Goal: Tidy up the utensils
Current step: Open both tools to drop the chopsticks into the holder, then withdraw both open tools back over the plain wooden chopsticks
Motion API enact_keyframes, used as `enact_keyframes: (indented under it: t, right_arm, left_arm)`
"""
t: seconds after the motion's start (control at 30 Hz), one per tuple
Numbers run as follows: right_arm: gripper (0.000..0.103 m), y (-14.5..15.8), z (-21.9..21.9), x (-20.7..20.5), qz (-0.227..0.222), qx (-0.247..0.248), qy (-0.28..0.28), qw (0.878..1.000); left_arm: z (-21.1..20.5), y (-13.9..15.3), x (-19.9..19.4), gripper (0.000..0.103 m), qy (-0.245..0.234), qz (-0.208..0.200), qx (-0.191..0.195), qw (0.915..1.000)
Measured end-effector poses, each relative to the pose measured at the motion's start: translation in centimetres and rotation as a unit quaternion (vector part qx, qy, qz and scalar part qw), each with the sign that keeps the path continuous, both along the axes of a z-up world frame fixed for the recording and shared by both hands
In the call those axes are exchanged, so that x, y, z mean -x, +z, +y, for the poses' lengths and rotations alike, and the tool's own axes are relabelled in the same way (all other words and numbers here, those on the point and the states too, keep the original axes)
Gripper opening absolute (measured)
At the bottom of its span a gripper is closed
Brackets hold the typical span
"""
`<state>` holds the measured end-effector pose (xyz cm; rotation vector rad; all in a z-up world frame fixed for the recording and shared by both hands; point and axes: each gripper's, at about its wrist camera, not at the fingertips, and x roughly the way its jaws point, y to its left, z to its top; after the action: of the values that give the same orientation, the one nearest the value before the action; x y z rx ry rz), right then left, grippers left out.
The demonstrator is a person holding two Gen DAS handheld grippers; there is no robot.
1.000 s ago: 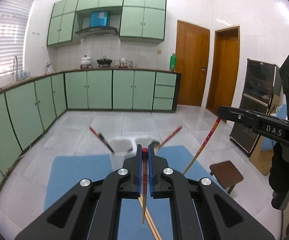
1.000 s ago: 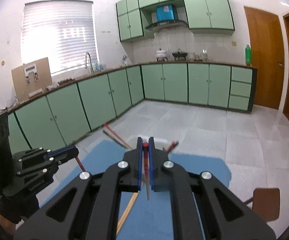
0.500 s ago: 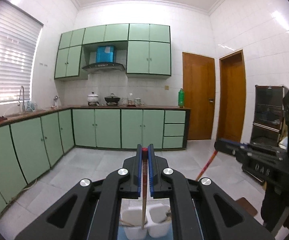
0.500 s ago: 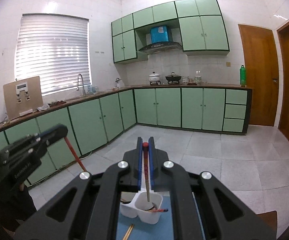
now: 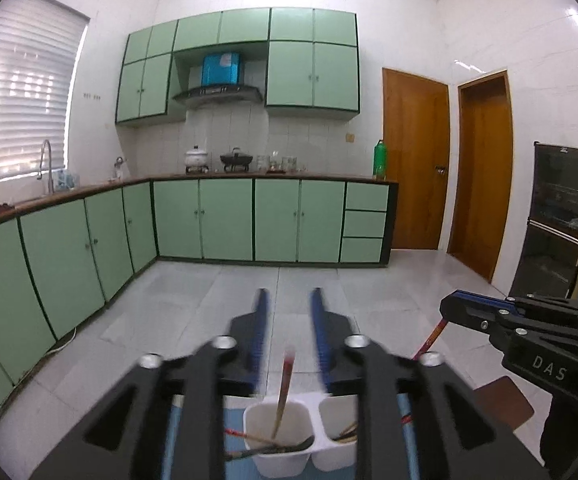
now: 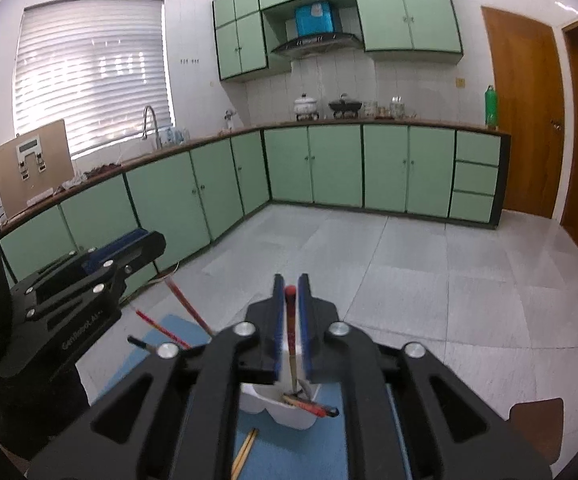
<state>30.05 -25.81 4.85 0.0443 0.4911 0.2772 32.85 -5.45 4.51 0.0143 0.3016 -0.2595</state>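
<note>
A white two-cup holder stands on a blue mat below both grippers. My left gripper hovers over it with jaws opening; a red-topped chopstick hangs loose between them, its tip in the left cup among other utensils. My right gripper is also opening, and a red-tipped chopstick stands between its pads without being pressed, reaching down into the holder. Each gripper shows in the other view: right gripper, left gripper.
Two loose bamboo chopsticks lie on the mat in front of the holder. More red sticks lean out of it toward the left. A brown stool stands right of the mat. Green cabinets line the tiled floor.
Both grippers came forward over the white holder. Their jaws, earlier shut on a chopstick each, have parted. The left chopstick has slipped down into the left cup.
</note>
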Motion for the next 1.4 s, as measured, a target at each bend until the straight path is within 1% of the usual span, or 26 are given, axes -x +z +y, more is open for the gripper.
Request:
enact_keyframes:
  t: [0.03, 0.07, 0.13, 0.2, 0.27, 0.3, 0.37, 0.43, 0.47, 0.5, 0.53, 0.6, 0.73, 0.83, 0.93, 1.07, 1.17, 1.23, 1.4]
  right_arm:
    - [0.031, -0.2, 0.0, 0.0, 0.001, 0.0, -0.002, 1.0]
    - [0.038, -0.4, -0.1, 0.3, -0.003, 0.001, -0.006, 1.0]
    - [0.039, -0.5, -0.4, 1.0, -0.011, 0.004, -0.014, 1.0]
    - [0.048, -0.7, -0.8, 2.0, -0.018, 0.004, -0.026, 0.999]
    - [0.052, -0.9, -1.7, 3.3, -0.023, 0.008, -0.043, 0.999]
    - [0.057, -1.2, -2.1, 3.9, -0.026, 0.011, -0.05, 0.998]
    - [0.065, -1.9, -2.7, 5.4, -0.029, 0.02, -0.067, 0.997]
    - [0.07, -2.9, -2.9, 7.2, -0.03, 0.032, -0.076, 0.996]
    - [0.076, -3.5, -3.2, 8.0, -0.03, 0.037, -0.079, 0.996]
    - [0.08, -4.3, -3.3, 9.0, -0.029, 0.042, -0.085, 0.995]
    - [0.082, -5.2, -3.3, 10.0, -0.026, 0.046, -0.089, 0.995]
    - [0.089, -6.9, -3.4, 11.5, -0.017, 0.051, -0.096, 0.994]
    - [0.091, -10.8, -2.7, 14.5, 0.012, 0.06, -0.103, 0.993]
    - [0.092, -14.0, -1.8, 16.1, 0.047, 0.049, -0.097, 0.993]
    - [0.092, -16.3, -0.7, 16.8, 0.079, 0.039, -0.09, 0.992]
    - [0.092, -18.8, 1.5, 18.1, 0.103, 0.038, -0.076, 0.991]
    - [0.092, -20.2, 3.1, 18.9, 0.122, 0.037, -0.066, 0.99]
    - [0.092, -21.1, 3.8, 19.5, 0.134, 0.037, -0.06, 0.989]
    - [0.092, -22.3, 5.2, 20.3, 0.155, 0.04, -0.049, 0.986]
  left_arm:
    - [0.1, -0.2, 0.1, 0.035, 0.001, 0.003, 0.0, 1.0]
    - [0.4, -0.5, 0.3, 0.036, 0.0, 0.005, 0.002, 1.0]
    - [0.8, -0.7, 0.9, 0.043, 0.002, 0.008, 0.004, 1.0]
    - [1.3, -1.0, 1.8, 0.048, 0.002, 0.012, 0.005, 0.9999]
    - [1.9, -1.5, 2.9, 0.054, 0.006, 0.016, 0.004, 0.9998]
    - [2.2, -1.8, 3.6, 0.058, 0.009, 0.02, 0.003, 0.9998]
    - [2.8, -2.6, 5.0, 0.064, 0.01, 0.026, 0.007, 0.9996]
    - [3.3, -3.7, 6.5, 0.07, 0.012, 0.036, 0.006, 0.9993]
    - [3.6, -4.5, 7.4, 0.072, 0.014, 0.043, 0.004, 0.999]
    - [4.0, -5.2, 8.1, 0.076, 0.016, 0.051, 0.002, 0.9986]
    - [4.2, -5.9, 8.6, 0.08, 0.019, 0.06, 0.001, 0.998]
    - [4.8, -7.8, 9.8, 0.083, 0.024, 0.087, 0.001, 0.996]
    - [5.7, -11.5, 11.9, 0.086, 0.037, 0.131, 0.002, 0.9907]
    - [6.2, -14.5, 13.3, 0.087, 0.05, 0.162, -0.007, 0.9855]
    - [6.6, -17.4, 14.3, 0.087, 0.057, 0.198, -0.015, 0.9784]
    - [7.0, -20.0, 15.4, 0.087, 0.065, 0.224, -0.035, 0.9717]
    - [7.4, -21.3, 15.7, 0.087, 0.068, 0.245, -0.047, 0.9661]
    - [7.8, -22.1, 16.1, 0.087, 0.07, 0.252, -0.056, 0.9637]
    - [8.6, -23.2, 16.5, 0.088, 0.076, 0.266, -0.06, 0.959]
